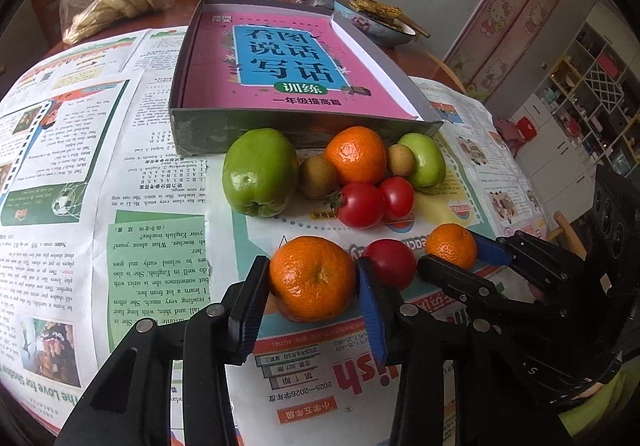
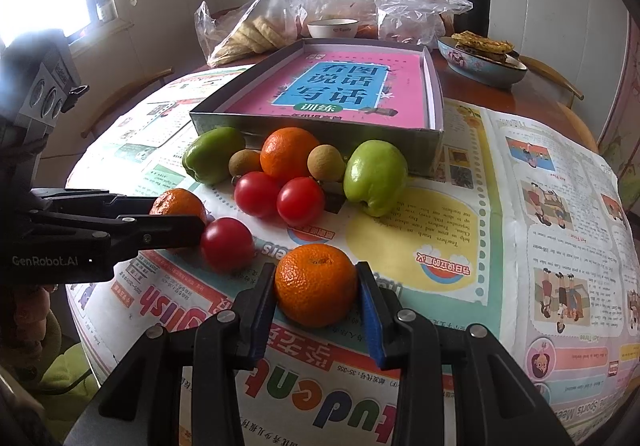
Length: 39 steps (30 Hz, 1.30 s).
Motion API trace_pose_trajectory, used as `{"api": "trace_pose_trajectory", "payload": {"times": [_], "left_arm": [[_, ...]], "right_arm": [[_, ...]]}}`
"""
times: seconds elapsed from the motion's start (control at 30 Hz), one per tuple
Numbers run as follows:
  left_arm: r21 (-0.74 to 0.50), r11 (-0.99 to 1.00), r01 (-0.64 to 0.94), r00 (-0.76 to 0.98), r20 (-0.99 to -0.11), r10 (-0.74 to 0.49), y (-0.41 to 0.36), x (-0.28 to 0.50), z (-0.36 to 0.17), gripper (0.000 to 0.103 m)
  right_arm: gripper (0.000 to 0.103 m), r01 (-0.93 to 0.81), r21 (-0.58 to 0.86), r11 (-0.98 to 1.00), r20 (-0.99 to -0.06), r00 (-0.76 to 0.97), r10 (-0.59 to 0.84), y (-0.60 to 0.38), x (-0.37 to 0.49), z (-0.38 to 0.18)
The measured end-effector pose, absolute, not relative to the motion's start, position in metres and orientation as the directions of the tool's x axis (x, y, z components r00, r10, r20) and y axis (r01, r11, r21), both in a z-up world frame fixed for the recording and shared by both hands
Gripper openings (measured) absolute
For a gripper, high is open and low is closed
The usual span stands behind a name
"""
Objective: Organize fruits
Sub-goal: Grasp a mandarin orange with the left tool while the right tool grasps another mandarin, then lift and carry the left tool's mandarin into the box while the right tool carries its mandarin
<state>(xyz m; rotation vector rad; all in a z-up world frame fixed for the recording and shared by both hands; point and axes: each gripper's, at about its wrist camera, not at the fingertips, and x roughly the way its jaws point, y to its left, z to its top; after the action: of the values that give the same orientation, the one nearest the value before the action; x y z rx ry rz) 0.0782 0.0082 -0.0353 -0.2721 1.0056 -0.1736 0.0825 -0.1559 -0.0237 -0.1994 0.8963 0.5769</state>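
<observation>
While newspapers [image 1: 152, 266] are covering the table [image 2: 556, 113], the left tool [image 1: 314, 286] is sitting low at the center of its own view, clenched on a big orange [image 1: 313, 278] that is resting on the paper. Just right of that orange a red tomato [image 1: 392, 262] is lying, touching the tool's blue pad. Farther right, the right tool [image 1: 456, 252] is reaching in from the right edge, gripping a small orange [image 1: 451, 246] between its fingers. Above them, in mid-frame, more fruit is bunching against the front wall of a shallow box [image 1: 280, 125]: a large green fruit [image 1: 260, 171], a brown fruit [image 1: 318, 177], another orange [image 1: 355, 154], two tomatoes [image 1: 374, 202], and a smaller green fruit [image 1: 428, 159]. A pink book [image 1: 288, 61] is lying inside the box.
</observation>
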Motion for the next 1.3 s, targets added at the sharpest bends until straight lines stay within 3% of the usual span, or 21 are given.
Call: {"api": "trace_pose_trajectory", "payload": {"times": [1.3], "left_arm": [[-0.236,0.97,-0.053,0.636,-0.757,-0.149,0.041,0.152,0.012,0.044]], "right_arm": [[0.038,-0.523,0.049,0.851,-0.684,0.603,0.41,-0.136,0.167,0.037]]}}
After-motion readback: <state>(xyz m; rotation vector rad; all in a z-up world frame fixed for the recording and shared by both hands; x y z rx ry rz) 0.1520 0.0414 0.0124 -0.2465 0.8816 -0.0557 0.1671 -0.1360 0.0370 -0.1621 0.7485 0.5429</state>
